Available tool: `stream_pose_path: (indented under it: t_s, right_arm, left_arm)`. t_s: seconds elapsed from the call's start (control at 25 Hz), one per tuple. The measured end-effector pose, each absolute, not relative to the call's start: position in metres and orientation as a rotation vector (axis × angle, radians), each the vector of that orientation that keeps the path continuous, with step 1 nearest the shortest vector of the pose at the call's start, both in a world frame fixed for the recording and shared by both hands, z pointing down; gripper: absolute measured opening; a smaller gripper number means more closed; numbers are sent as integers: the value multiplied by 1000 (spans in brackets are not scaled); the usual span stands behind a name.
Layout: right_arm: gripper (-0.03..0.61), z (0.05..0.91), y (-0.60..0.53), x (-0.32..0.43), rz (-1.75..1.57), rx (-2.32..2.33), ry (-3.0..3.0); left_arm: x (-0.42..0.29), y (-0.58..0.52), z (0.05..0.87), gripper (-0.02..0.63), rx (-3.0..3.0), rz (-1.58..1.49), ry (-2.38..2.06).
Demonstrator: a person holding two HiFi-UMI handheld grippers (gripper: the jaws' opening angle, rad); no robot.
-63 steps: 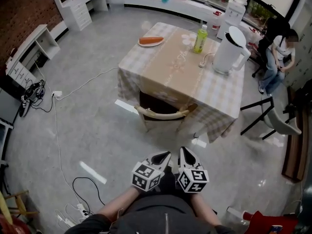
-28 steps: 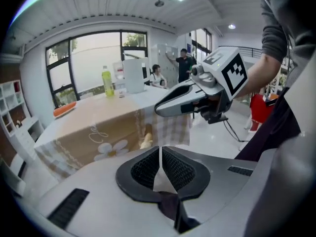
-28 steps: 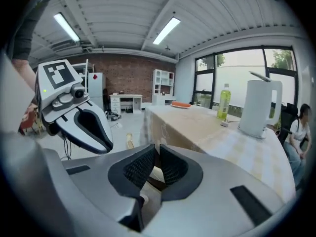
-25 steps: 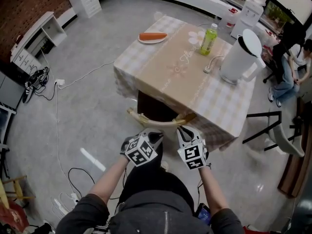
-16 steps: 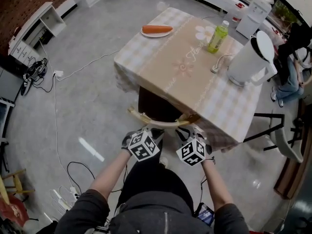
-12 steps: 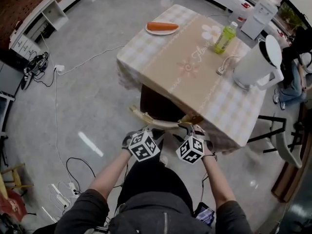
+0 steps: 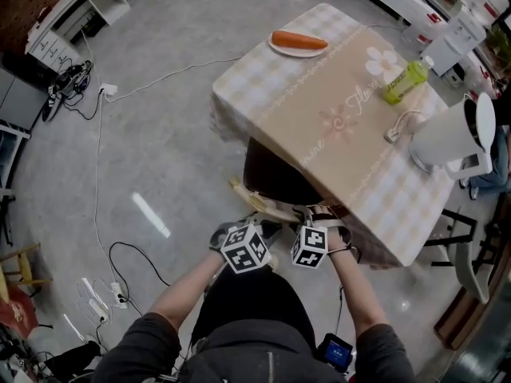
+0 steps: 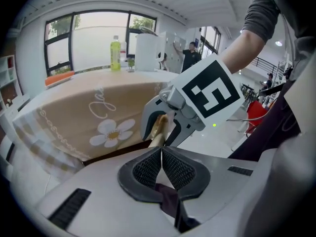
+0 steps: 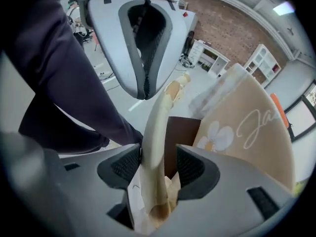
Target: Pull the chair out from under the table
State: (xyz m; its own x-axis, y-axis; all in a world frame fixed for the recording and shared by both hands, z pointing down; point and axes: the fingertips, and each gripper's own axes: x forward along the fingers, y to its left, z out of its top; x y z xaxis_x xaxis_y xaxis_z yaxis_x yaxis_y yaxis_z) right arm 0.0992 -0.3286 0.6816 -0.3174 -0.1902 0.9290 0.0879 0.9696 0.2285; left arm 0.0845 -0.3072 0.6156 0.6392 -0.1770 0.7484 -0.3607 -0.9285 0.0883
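Note:
The chair is tucked under the table [image 7: 335, 110], which wears a checked cloth; only the chair's curved cream backrest rail [image 7: 267, 206] and dark seat show. My right gripper [image 9: 158, 166] points steeply down over that rail [image 9: 158, 122]. Its jaws are opening; the rail stands between them, close against the left pad and apart from the right one. The left gripper view also shows the rail [image 8: 159, 127] between the right gripper's fingers. My left gripper [image 8: 161, 154] hangs just left of it, near the rail's left part [image 7: 262, 226]. Its pads meet with nothing between them.
On the table are a plate with a carrot [image 7: 297, 42], a green bottle [image 7: 403, 80] and a white kettle [image 7: 451, 138] with its cord. Cables [image 7: 104, 238] trail over the grey floor at left. A black-legged chair [image 7: 471, 238] stands right of the table.
The person has walked up to the table. Both grippers dropped to the chair's backrest, the right one rolling over and coming down astride the rail.

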Motion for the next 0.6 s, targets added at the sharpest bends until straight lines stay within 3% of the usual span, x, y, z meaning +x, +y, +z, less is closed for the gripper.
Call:
stream_pose_path:
  t_s: [0.48,0.6]
  right_arm:
    - [192,724,-325,106,-225,-26,-1750]
    - [115,727,-326,107,-284,-3,-1732]
  left_arm:
    - [81,-306,628,12,2593,1181,-377]
    - [81,-304,627,12,2593,1185,-371]
